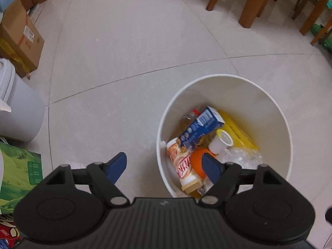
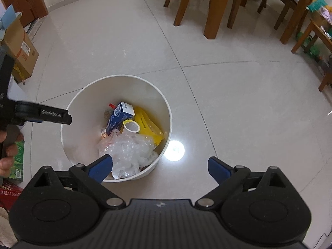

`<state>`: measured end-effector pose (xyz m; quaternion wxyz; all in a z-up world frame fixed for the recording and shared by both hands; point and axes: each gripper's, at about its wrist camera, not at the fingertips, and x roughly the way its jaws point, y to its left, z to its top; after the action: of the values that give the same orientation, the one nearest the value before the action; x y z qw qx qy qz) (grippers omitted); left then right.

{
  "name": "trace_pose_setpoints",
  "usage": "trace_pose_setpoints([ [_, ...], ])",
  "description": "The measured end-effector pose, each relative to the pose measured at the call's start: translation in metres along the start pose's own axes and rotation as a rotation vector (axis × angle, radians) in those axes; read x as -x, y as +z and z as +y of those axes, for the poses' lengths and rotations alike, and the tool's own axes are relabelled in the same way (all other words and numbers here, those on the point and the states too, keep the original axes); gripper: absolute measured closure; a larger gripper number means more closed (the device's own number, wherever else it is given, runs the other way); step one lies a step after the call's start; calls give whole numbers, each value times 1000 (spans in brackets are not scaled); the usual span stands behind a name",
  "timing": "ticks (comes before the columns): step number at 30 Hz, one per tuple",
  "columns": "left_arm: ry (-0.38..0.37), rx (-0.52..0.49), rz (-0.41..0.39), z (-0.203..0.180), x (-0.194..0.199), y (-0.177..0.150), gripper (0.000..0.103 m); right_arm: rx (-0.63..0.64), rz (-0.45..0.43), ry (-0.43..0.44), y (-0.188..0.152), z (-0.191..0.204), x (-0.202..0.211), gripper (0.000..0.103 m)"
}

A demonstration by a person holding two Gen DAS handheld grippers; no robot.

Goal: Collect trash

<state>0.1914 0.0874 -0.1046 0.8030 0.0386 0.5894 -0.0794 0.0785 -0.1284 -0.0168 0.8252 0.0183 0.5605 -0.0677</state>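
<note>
A white round trash bin (image 1: pixel 224 76) stands on the tiled floor. It holds a blue carton (image 1: pixel 199 128), a yellow bag (image 1: pixel 238 132), a white cup (image 1: pixel 221 143), an orange ball-like thing (image 1: pixel 197 161), a snack packet (image 1: pixel 182 166) and crumpled clear plastic (image 1: pixel 242 155). My left gripper (image 1: pixel 165 166) is open above the bin's near-left rim, with nothing between its blue fingers. In the right wrist view the same bin (image 2: pixel 116 76) lies ahead on the left. My right gripper (image 2: pixel 159 168) is open and holds nothing, its left finger over the bin's near edge above the plastic (image 2: pixel 128 151).
A cardboard box (image 1: pixel 18 39), a grey lidded container (image 1: pixel 20 112) and a green box (image 1: pixel 18 174) crowd the left side. Wooden table and chair legs (image 2: pixel 213 10) stand at the back right. A lamp glare (image 2: pixel 174 150) shines on the floor beside the bin.
</note>
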Motion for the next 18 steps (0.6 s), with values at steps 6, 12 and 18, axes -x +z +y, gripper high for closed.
trace_pose_setpoints([
  [6,4,-15,15,-2,29,-25,13,-30,18,-33,-3,-6,9,1],
  [12,54,-19,-5,0,76,-49,11,-62,32,-43,-18,-9,19,0],
  [18,54,-5,-26,-3,119,-72,9,-78,21,-58,-38,-6,39,0],
])
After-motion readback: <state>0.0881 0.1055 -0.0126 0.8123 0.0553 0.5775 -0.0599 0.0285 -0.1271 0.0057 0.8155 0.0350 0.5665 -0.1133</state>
